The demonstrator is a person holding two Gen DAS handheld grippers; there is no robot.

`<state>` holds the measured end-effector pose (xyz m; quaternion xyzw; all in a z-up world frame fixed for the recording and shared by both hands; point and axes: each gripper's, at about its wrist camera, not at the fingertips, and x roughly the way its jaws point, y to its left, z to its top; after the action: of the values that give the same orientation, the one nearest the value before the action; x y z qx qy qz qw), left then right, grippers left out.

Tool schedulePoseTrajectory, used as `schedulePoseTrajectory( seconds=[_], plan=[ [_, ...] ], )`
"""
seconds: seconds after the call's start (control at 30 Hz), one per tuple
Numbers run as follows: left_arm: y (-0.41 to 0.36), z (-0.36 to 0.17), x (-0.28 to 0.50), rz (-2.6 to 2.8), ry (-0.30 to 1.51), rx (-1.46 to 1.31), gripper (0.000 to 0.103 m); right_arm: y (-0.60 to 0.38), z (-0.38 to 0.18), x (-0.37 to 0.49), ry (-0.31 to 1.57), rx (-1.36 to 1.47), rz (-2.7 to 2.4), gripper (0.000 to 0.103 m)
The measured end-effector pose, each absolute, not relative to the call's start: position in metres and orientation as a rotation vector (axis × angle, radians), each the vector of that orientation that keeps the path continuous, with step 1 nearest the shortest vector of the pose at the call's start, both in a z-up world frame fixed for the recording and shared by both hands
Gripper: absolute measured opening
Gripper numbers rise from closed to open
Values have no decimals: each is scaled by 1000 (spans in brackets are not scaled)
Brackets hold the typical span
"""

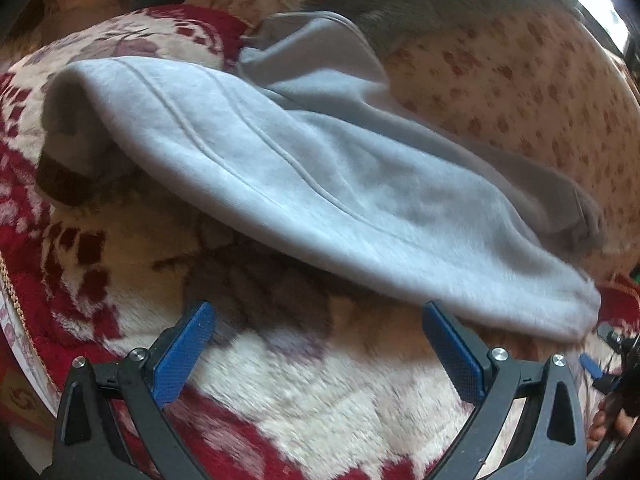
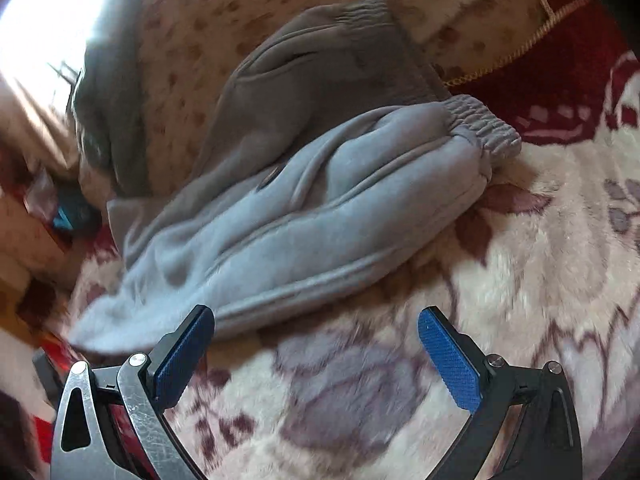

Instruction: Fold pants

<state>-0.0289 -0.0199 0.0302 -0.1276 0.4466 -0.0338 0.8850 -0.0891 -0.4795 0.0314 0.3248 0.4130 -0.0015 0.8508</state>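
Grey fleece pants (image 1: pixel 304 176) lie folded over themselves on a red and cream floral blanket (image 1: pixel 304 384). In the right wrist view the pants (image 2: pixel 312 216) show an elastic ribbed band (image 2: pixel 488 128) at the upper right. My left gripper (image 1: pixel 318 314) is open and empty, just short of the pants' near edge. My right gripper (image 2: pixel 316 318) is open and empty, its left finger (image 2: pixel 188 348) close to the pants' near folded edge. The other gripper (image 1: pixel 600 356) shows at the right edge of the left wrist view.
A beige spotted cover (image 1: pixel 520 80) lies behind the pants. A darker grey cloth (image 2: pixel 108 112) lies at the back left. A gold cord trim (image 2: pixel 516 52) edges the blanket at the upper right.
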Motion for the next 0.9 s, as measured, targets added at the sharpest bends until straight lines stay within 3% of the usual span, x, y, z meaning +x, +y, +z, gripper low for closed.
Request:
schedulePoseTrajectory(
  seconds=[0.3, 0.33, 0.37, 0.43, 0.47, 0.5, 0.53, 0.6, 0.7, 0.9],
  plan=[
    [24, 40, 1, 51, 876, -383, 103, -514, 20, -57, 762, 835, -20, 100],
    [26, 40, 6, 57, 871, -392, 103, -517, 20, -56, 742, 848, -22, 93],
    [28, 38, 9, 65, 869, -397, 103, -518, 20, -54, 732, 852, -26, 75],
    [30, 35, 18, 79, 873, -414, 103, -525, 15, -51, 725, 875, -22, 59],
    [31, 33, 22, 74, 876, -422, 103, -527, 13, -52, 722, 889, -16, 45],
    [30, 31, 25, 53, 885, -430, 100, -532, 12, -55, 719, 894, -24, 39],
    [27, 30, 29, 29, 894, -431, 93, -534, 11, -57, 718, 892, -27, 35],
    [16, 27, 33, -38, 950, -395, 27, -537, 15, -64, 696, 891, -14, 27],
    [0, 30, 29, -84, 971, -337, 13, -534, 29, -75, 674, 824, -7, 21],
    [-10, 59, -3, -195, 918, -308, 11, -531, 59, -111, 634, 764, 23, 16]
  ],
)
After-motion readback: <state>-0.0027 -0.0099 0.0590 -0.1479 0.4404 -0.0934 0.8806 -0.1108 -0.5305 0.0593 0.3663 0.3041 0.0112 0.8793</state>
